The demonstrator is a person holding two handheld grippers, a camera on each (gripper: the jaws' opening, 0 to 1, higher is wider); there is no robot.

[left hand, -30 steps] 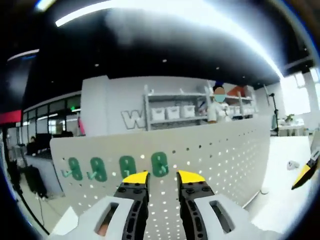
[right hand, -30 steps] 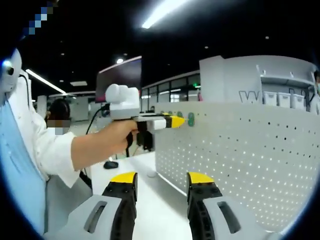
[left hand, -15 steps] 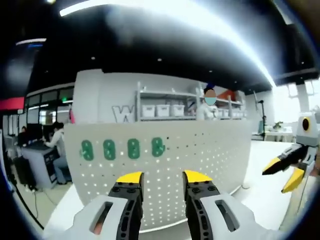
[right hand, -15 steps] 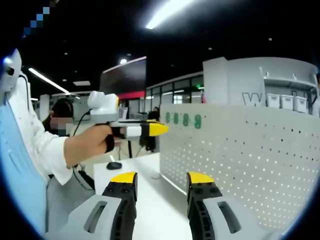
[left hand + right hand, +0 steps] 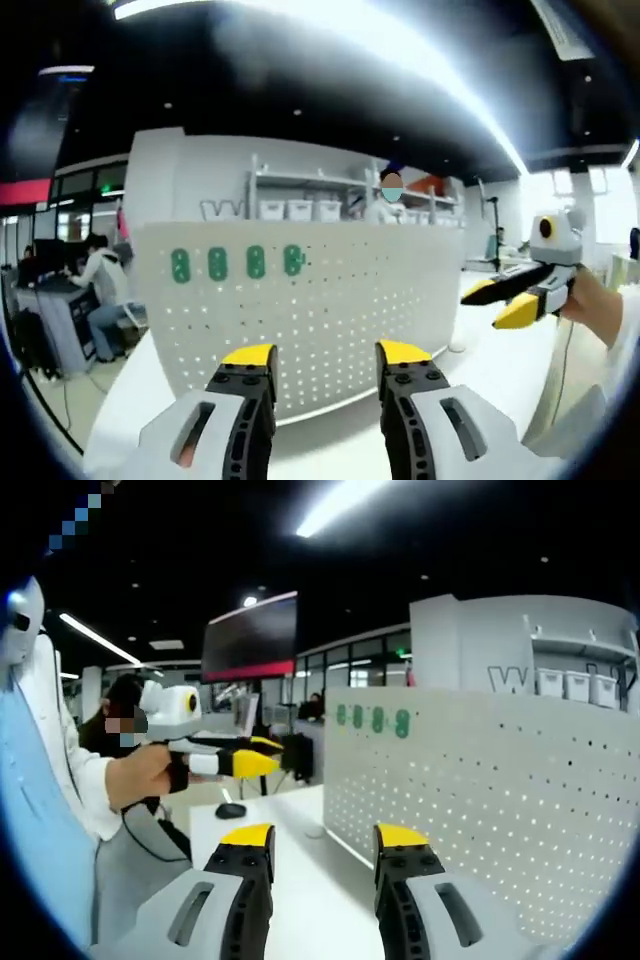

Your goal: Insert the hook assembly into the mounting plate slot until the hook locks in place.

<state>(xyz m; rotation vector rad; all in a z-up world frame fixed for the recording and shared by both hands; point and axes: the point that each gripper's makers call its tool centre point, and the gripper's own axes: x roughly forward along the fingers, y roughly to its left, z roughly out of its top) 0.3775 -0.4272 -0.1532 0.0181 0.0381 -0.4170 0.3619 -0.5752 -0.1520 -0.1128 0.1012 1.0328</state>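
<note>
One white pegboard panel point(image 5: 330, 320) stood upright on a white table point(image 5: 500, 370), and it was the largest thing in the left gripper view; in the right gripper view the same panel point(image 5: 500, 810) ran off to the right edge. Rows of small round holes covered it. Four green hooks point(image 5: 236, 263) sat in a row along the top of the panel, toward its upper left corner in the left gripper view. In the right gripper view the four point(image 5: 373, 720) showed as small green marks near the panel's top near corner; their shape was too small to make out.

Two grippers, both with jaws parted and nothing between the yellow tips. Left gripper point(image 5: 325, 356) pointed at the panel face from well back, clear of it and well apart from the hooks. Right gripper point(image 5: 323, 836) aimed past the panel's near end, over the bare table, also touching nothing. Each showed in the other's picture: the right one point(image 5: 505, 300) at the right side, held by a hand point(image 5: 590, 305); the left one point(image 5: 255, 760) at the left side, held by a hand point(image 5: 140, 780) in a white sleeve.

One small dark object point(image 5: 231, 809) lay on the table's far end; its kind could not be told.
</note>
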